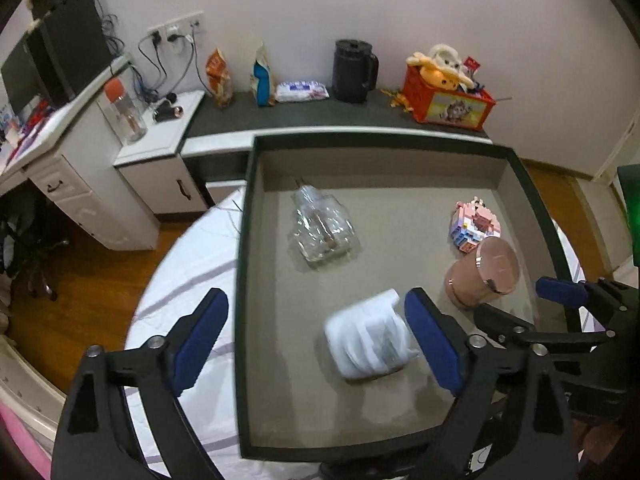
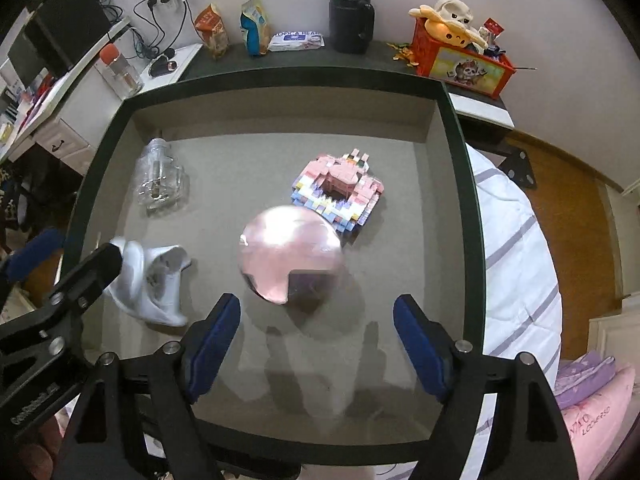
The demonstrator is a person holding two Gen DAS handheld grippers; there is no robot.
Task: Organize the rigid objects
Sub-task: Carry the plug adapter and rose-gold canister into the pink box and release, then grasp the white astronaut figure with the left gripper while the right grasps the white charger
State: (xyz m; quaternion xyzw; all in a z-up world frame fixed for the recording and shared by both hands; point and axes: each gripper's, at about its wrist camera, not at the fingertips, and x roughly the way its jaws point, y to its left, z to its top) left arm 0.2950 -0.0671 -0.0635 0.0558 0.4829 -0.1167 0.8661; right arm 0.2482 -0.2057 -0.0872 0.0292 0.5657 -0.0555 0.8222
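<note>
A dark-rimmed tray [image 1: 244,216] with a grey floor lies on a bed; it also shows in the right wrist view [image 2: 460,168]. In it lie a clear glass jar [image 1: 322,224] [image 2: 160,178], a pink block model [image 1: 476,224] [image 2: 340,190], a pink cylindrical container [image 1: 482,276] [image 2: 290,254] and a white object [image 1: 370,340] [image 2: 150,286]. My left gripper [image 1: 316,340] is open and empty, above the white object. My right gripper [image 2: 316,346] is open and empty, just behind the pink container, which looks blurred.
The bed has a white striped cover [image 1: 188,280]. Behind the tray is a dark shelf with snack bags [image 1: 218,78], a black jug [image 1: 354,70] and a red toy crate [image 1: 448,98]. White cabinets [image 1: 80,184] stand at the left. Wooden floor [image 2: 568,220] lies to the right.
</note>
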